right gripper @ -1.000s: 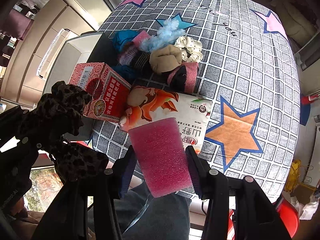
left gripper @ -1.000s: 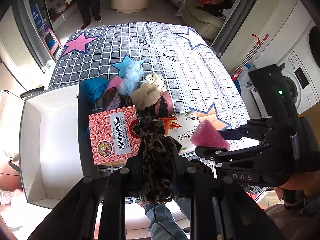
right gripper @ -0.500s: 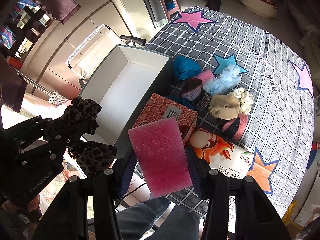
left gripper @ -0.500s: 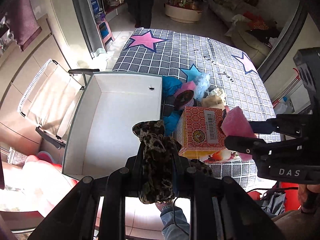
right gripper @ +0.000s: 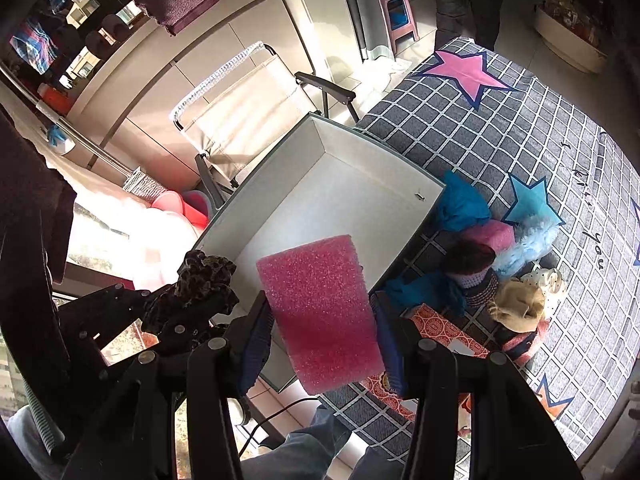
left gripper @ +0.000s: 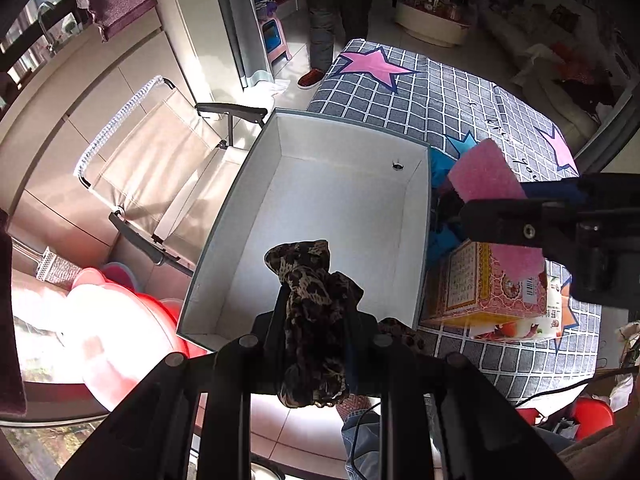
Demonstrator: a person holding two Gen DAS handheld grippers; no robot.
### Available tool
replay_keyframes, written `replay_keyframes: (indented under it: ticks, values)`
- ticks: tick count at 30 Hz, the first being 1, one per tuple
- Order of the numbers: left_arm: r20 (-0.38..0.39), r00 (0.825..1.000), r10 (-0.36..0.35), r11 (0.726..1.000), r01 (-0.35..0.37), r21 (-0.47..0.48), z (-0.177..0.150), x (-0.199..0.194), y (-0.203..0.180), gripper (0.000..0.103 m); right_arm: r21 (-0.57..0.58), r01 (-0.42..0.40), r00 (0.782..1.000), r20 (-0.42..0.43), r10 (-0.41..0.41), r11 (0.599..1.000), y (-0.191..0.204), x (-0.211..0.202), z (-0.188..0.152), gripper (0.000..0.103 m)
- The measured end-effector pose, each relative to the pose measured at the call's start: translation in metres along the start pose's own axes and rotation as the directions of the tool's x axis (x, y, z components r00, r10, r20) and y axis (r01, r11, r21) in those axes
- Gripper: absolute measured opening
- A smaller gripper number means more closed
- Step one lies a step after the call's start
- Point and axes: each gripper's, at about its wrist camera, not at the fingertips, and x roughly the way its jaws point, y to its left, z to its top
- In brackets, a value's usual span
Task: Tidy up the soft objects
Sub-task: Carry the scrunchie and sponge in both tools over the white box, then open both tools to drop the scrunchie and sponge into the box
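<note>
The white box (left gripper: 340, 208) lay open at frame centre; the patterned carton (left gripper: 486, 284) crowded its right wall.

Box (left gripper: 422, 216) at table's (left gripper: 472, 92) left edge; chair (left gripper: 160, 168) left of box; heap of soft things (right gripper: 504, 264) just right of box; carton (left gripper: 480, 292) nearer, right of box, atop packet (left gripper: 554, 320); scrunchie (left gripper: 316, 312) in left gripper (left gripper: 314, 320) over box's near end; sponge (right gripper: 324, 312) in right gripper (right gripper: 322, 340) over box's right rim.

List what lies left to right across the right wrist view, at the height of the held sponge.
leopard-print scrunchie → pink sponge → dark knit hat → tan fabric piece
</note>
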Motion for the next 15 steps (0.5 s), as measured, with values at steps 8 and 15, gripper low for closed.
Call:
replay_keyframes:
  ticks: [8,15]
  values:
    - [-0.058,0.998,0.002,0.999,-0.005,-0.040,0.011,0.029,0.010,0.024,-0.004,0.007,0.997,-0.073,-0.008,1.000,-0.001,0.035,0.029,0.051]
    - [-0.067,0.998,0.011,0.999,-0.014,-0.039,0.016,0.039,0.015,0.029,-0.016,-0.009,0.993,-0.114,0.007,1.000,0.001,0.060,0.043,0.051]
